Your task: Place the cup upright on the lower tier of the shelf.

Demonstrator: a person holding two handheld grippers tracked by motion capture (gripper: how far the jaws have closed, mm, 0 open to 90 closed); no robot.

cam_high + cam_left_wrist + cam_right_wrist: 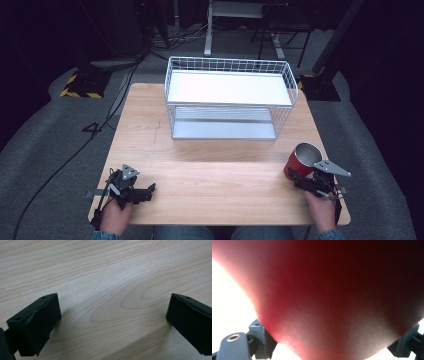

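Note:
A red cup (301,161) with a shiny metal inside stands slightly tilted near the table's right front corner. My right gripper (298,180) comes at it from the near side, low on its wall. In the right gripper view the cup's red wall (332,297) sits very close, and both jaws press against its sides, so the right gripper (334,340) is shut on it. My left gripper (148,191) rests low at the left front of the wooden table (210,165). It is open, and the left gripper (113,315) has bare wood between its jaws.
A white wire rack (229,97) with two flat shelves stands at the back middle of the table. Grey carpet, cables and dark stands surround the table. Bare wood lies between the rack and the two hands.

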